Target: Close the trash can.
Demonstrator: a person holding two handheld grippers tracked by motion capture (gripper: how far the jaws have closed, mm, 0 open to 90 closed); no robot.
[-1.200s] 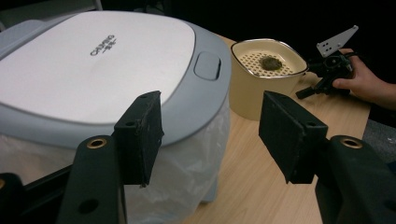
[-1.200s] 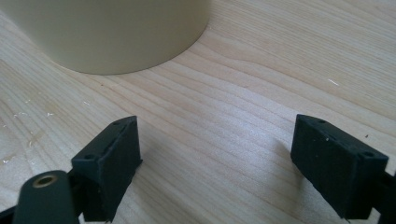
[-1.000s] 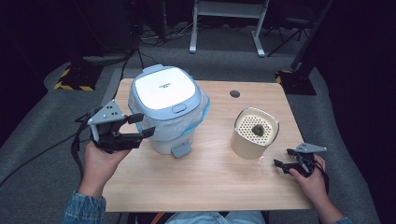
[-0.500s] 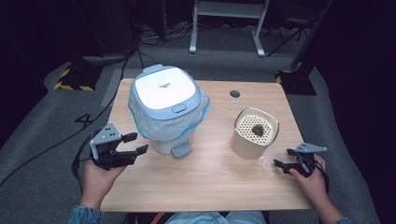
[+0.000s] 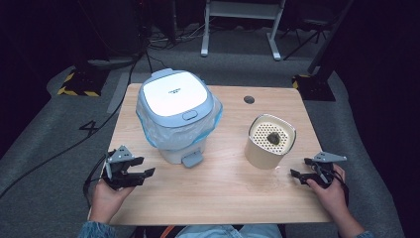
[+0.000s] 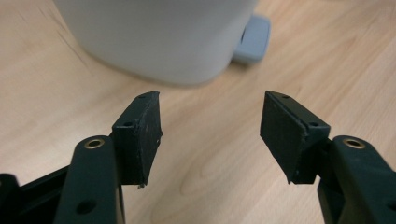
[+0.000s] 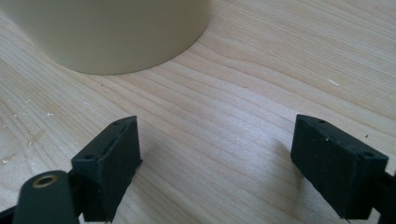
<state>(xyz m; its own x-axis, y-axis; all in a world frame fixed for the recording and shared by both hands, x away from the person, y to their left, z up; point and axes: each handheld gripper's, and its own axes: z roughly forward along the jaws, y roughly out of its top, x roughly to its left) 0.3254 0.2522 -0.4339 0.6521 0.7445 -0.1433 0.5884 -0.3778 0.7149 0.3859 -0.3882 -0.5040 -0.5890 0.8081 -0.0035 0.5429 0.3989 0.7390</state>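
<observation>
Though its lid logo is too small to read, white bin (image 5: pixel 174 116) near both empty, wide-open grippers (image 5: pixel 132 173) (image 5: pixel 306 169).

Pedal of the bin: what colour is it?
Pale blue-grey pedal, clearest in the high view.

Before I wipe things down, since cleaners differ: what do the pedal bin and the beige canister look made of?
Pedal bin: likely smooth matte plastic, with a thin crinkled film liner. Beige canister: probably matte plastic or ceramic; its perforated top suggests moulding.

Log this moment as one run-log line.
left gripper: open, empty, near bin | right gripper: open, empty, beside beige container | bin lid: closed
</observation>
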